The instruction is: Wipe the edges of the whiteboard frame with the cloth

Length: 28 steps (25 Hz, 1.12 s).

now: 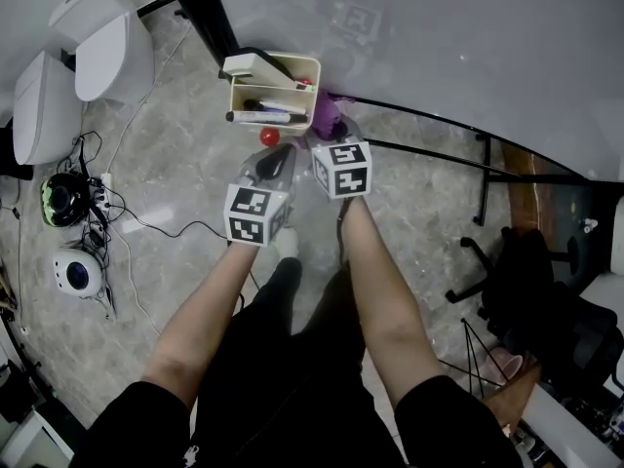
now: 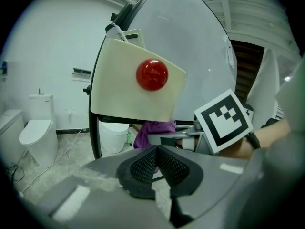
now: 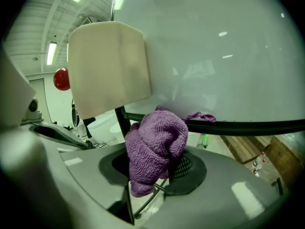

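Observation:
My right gripper [image 3: 155, 168] is shut on a purple cloth [image 3: 155, 149], which bunches up between its jaws and touches the black bottom frame [image 3: 248, 127] of the whiteboard [image 3: 214, 46]. From the head view the cloth [image 1: 327, 115] sits at the frame's lower edge [image 1: 429, 117], just right of the cream marker tray [image 1: 273, 91]. My left gripper [image 2: 156, 162] is shut with nothing between its pads, below the tray [image 2: 136, 80] and its red magnet [image 2: 152, 74]. The right gripper's marker cube [image 2: 223, 120] and the cloth [image 2: 151, 130] show beyond it.
The tray holds markers [image 1: 265, 116] and an eraser [image 1: 255, 64]. A black stand leg [image 1: 207, 13] runs down the board's left side. Toilets [image 1: 112, 52], cables and small devices [image 1: 66, 200] lie on the floor at left. An office chair [image 1: 531, 291] stands at right.

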Available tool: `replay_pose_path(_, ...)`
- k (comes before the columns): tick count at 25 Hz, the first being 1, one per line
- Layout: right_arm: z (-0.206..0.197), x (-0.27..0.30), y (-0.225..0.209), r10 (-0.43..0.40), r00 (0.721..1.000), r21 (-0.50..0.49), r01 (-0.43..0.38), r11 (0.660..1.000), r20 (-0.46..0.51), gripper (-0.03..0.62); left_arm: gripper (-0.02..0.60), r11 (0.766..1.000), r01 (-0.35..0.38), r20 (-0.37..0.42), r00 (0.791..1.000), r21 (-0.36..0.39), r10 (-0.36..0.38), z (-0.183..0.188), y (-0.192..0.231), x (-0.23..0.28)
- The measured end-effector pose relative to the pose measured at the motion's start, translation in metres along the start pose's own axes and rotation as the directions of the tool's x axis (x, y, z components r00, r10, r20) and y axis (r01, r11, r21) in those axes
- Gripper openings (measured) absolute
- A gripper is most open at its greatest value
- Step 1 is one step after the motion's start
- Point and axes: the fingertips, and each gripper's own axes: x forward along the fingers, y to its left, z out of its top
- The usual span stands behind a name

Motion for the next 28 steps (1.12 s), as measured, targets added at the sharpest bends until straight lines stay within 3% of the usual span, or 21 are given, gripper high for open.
replay_pose_path(12, 0.013, -0.078, -0.018, -0.091, 0.994, 0.059, 0.087, 0.994, 0.067, 0.153, 0.004, 0.993, 0.110, 0.002, 0.994, 0.034, -0.110, 0.008, -0.045, -0.003)
replay_pose_path(18, 0.015, -0.138, -0.017, -0.139, 0.986, 0.063, 0.133, 0.989, 0.091, 0.153, 0.003, 0.989, 0.146, 0.053, 0.988, 0.026, -0.147, 0.032, -0.076, -0.018)
replay_pose_path(28, 0.038, -0.298, -0.025, -0.270, 0.931, 0.152, 0.238, 0.959, 0.244, 0.152, 0.003, 0.979, 0.181, 0.174, 0.965, 0.093, -0.195, 0.087, -0.147, -0.062)
